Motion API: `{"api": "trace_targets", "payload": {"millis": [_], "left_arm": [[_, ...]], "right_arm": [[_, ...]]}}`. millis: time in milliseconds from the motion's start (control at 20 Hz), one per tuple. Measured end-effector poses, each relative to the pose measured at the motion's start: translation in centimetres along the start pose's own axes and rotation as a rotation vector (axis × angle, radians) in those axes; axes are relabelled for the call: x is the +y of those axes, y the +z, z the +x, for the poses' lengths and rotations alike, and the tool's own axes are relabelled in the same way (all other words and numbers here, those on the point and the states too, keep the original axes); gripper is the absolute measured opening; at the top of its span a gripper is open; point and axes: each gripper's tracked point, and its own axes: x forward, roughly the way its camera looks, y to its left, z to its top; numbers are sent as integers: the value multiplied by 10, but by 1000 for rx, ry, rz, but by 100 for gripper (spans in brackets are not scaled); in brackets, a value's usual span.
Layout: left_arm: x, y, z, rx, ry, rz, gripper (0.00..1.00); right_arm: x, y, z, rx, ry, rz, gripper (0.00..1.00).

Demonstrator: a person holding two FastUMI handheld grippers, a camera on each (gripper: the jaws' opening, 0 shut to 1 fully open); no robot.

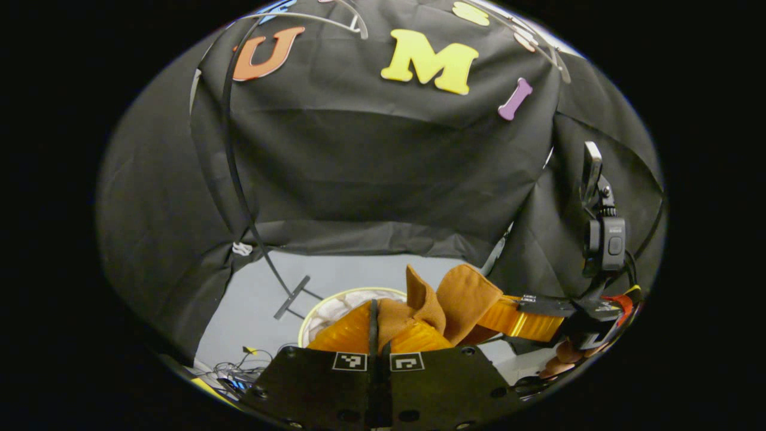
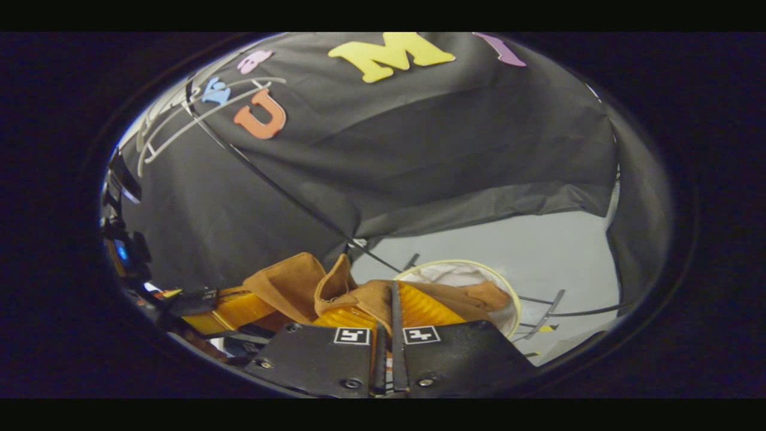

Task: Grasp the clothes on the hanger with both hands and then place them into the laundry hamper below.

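1. In the left gripper view, the left claw [image 1: 378,326] was seen with its 2 fingers pressed together on a fold of the brown garment [image 1: 461,299]; the cloth bunched up just beyond the tips.
2. In the right gripper view, the right claw [image 2: 392,314] was likewise pinching the brown garment [image 2: 287,284], with cloth trapped between its fingers and a loose flap standing up to the left.
3. The garment was held between the 2 claws, off the hangers [image 1: 335,18], which were seen empty high against the booth wall.
4. The laundry hamper [image 2: 508,296], a round one with a pale rim and a white lining, was seen just beyond and below the cloth, standing on the grey floor [image 2: 538,245]; part of the garment appeared to hang over its opening already.
5. The step in hand was judged to be the lowering of the garment into the hamper.
6. Both claws were best brought over the middle of the opening before being spread, so that no sleeve was left draped over the rim.
7. The 2 claws were best lowered together and released at about the same time; a late release on 1 side was judged likely to drag the cloth out.
8. The thin black stand leg [image 1: 239,179] near the hamper was to be kept clear of.
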Motion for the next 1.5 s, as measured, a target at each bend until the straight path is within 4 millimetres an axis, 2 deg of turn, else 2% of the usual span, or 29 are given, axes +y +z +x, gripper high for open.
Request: {"api": "trace_targets", "payload": {"millis": [200, 250, 300, 400, 450, 500, 550, 650, 700, 750, 800, 900, 950, 1000, 1050, 1100, 1200, 1350, 1400, 1450, 1500], "left_arm": [[3, -37, 19, 130, 45, 20, 0], [9, -44, 21, 155, 64, 27, 0], [14, -51, 26, 190, 85, 30, 0], [16, -62, 26, 253, 95, 17, 1], [13, -68, 24, 295, 87, 2, 3], [12, -73, 24, 324, 76, -7, 4], [10, -75, 22, 340, 67, -6, 4], [8, -71, 20, 336, 47, 5, 5], [6, -69, 20, 329, 36, 10, 6], [1, -64, 16, 318, 17, 14, 22], [-5, -60, 8, 306, -1, 19, 10], [-10, -51, -8, 281, -26, 39, 59], [-10, -48, -15, 268, -33, 51, 57], [-11, -45, -22, 251, -40, 64, 62], [-11, -40, -31, 231, -45, 78, 80], [-10, -37, -39, 207, -49, 91, 84], [-5, -31, -58, 166, -41, 118, 100], [-2, -8, -93, 77, -23, 136, 97], [-1, 1, -106, 42, -14, 138, 97], [1, 14, -126, -10, 2, 137, 97], [0, 25, -141, -55, 17, 135, 97]], "right_arm": [[-15, -27, 19, 109, -127, -37, 4], [-22, -35, 21, 142, -174, -38, 7], [-26, -39, 22, 169, -198, -29, 4], [-45, -48, 20, 215, -255, 4, 7], [-45, -49, 17, 224, -258, 30, 7], [-45, -53, 12, 229, -263, 63, 10], [-44, -53, 7, 226, -264, 82, 20], [-50, -48, -1, 199, -283, 99, 31], [-50, -44, -12, 177, -292, 97, 36], [-49, -37, -22, 145, -301, 96, 41], [-47, -33, -33, 114, -308, 95, 43], [-42, -24, -58, 51, -325, 98, 51], [-39, -24, -72, 21, -334, 99, 62], [-39, -25, -87, -11, -343, 101, 64], [-37, -24, -102, -45, -356, 103, 66], [-38, -22, -115, -80, -368, 104, 66], [-28, -17, -142, -142, -389, 99, 66], [-12, 5, -187, -261, -410, 71, 66], [-8, 10, -205, -302, -414, 59, 63], [-3, 16, -222, -344, -410, 43, 66], [-1, 20, -239, -383, -408, 24, 63]]}}
